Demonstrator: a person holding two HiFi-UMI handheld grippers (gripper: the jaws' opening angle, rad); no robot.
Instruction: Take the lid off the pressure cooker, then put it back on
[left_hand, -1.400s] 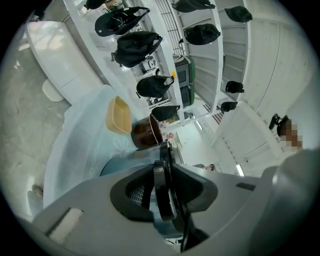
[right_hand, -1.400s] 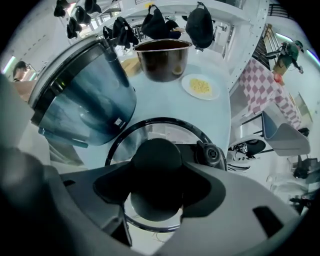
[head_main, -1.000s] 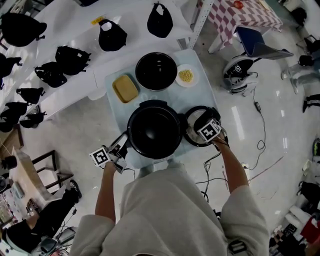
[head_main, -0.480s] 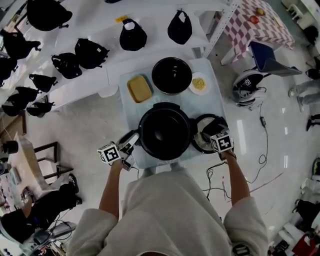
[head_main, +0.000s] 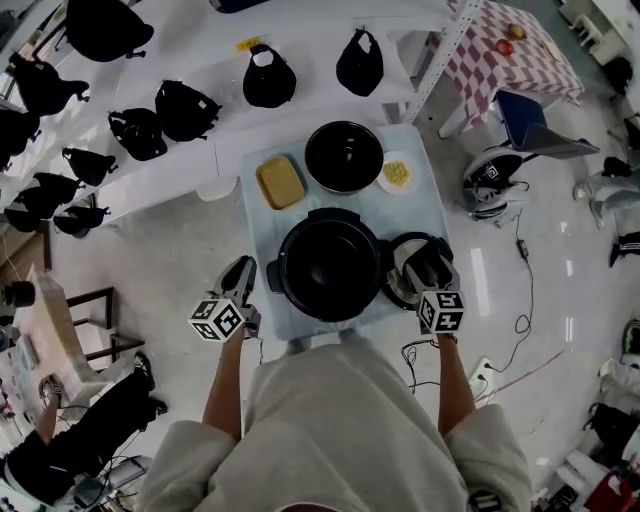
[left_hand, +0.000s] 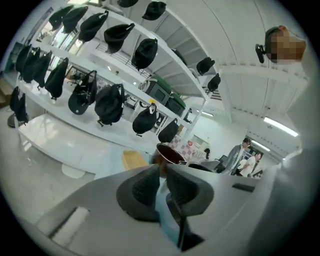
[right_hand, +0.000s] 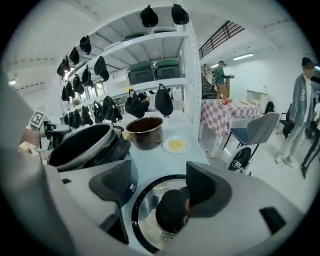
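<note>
Currently: the bench (head_main: 420, 215) carries all the items, close in front of the person so both hands reach without stretching.

Pressure cooker (head_main: 330, 265): near middle of the bench, mouth open, no lid on it. First half of the task judged done.

Lid (right_hand: 147, 212): flat on the bench just right of the cooker, knob (right_hand: 171, 212) up. Parked next to the pot, presumably so the return trip is short.

Brown pot (head_main: 343, 157): behind the cooker, apart from it and out of the working path.

Right hand-held gripper (right_hand: 159, 183): above the lid, jaws wide and just been opening. The knob sits below and between them, close to the right jaw, and neither pad presses on it. A wide gap suits a thick knob, whether just released or about to be taken.

Left hand-held gripper (left_hand: 162, 187): off the cooker's left side, not touching it. Its jaws have just been closing to a slim gap with nothing between them. Likely standing by to steady the body when the lid goes back on.
</note>
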